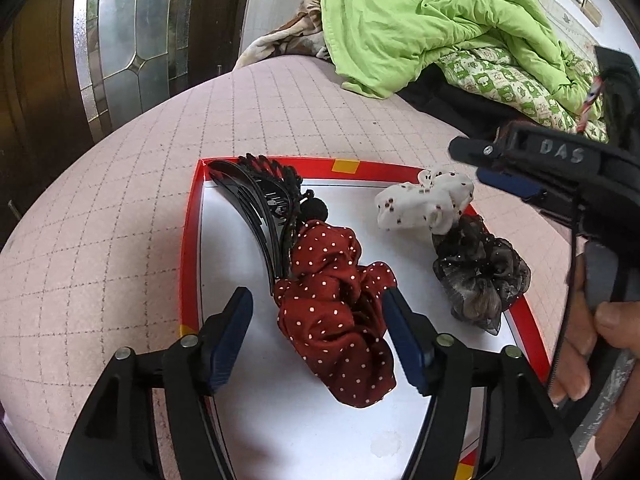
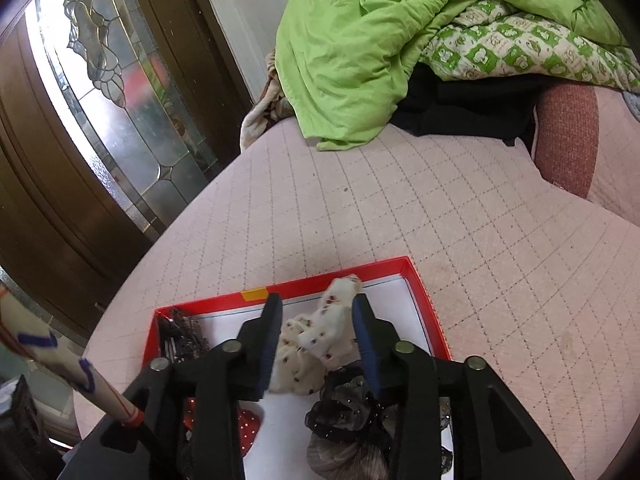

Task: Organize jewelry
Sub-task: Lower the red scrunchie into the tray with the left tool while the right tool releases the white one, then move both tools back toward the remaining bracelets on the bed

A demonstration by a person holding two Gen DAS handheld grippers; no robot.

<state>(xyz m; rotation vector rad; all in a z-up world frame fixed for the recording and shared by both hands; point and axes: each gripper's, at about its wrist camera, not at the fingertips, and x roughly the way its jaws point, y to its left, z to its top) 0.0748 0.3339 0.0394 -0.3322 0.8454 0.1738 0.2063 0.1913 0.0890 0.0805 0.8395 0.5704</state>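
Red-rimmed tray [image 1: 188,248], both grippers' fingers [image 1: 228,332] released over scrunchies [image 1: 336,312], bare quilt beyond.

Soft daylight is admitted through the leaded glass door panel [image 2: 100,92], which is blown out at its upper left. Faint, diffuse shadows are cast onto the white tray floor [image 1: 304,420]. Strong fisheye curvature and dark corner vignetting are seen in both views. Focus is sharp throughout.
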